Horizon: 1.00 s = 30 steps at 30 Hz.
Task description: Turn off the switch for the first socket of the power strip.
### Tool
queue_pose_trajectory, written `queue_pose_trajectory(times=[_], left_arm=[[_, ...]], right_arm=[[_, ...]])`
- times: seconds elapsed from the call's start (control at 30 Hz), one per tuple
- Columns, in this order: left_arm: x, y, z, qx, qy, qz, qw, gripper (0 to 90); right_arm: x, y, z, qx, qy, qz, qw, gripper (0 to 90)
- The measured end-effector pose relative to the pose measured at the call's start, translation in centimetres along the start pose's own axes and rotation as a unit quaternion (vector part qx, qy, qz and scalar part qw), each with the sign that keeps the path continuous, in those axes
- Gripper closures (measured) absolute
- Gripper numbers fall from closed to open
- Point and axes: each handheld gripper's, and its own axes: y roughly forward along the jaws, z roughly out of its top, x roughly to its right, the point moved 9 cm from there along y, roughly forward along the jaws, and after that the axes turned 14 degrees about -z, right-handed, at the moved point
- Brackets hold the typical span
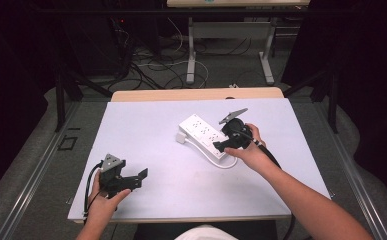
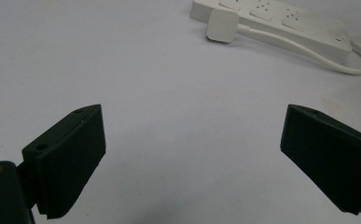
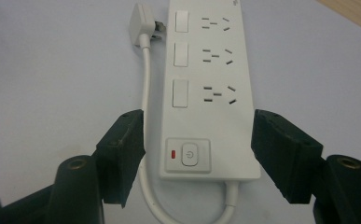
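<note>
Two black grippers over a pale lavender table top (image 1: 146,125).
Nearest, the left gripper (image 1: 140,178) rests with jaws wide and empty; farther off, the right gripper (image 3: 197,154) straddles the white plastic power strip (image 3: 215,88) at its switch end, pads just beside its sides.

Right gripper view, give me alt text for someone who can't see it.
A white power strip lies on a pale table between the right gripper's two black jaws, at its switch end. Its cord loops back to a plug beside it.
</note>
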Motion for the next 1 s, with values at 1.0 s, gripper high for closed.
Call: queue_pose_trajectory(times=[1.0], left_arm=[[-0.1, 0.0, -0.1, -0.005, -0.003, -0.001, 1.0, 7.2]], right_arm=[[-0.6, 4.4, 2.0, -0.004, 0.012, 0.021, 0.9997, 71.1]])
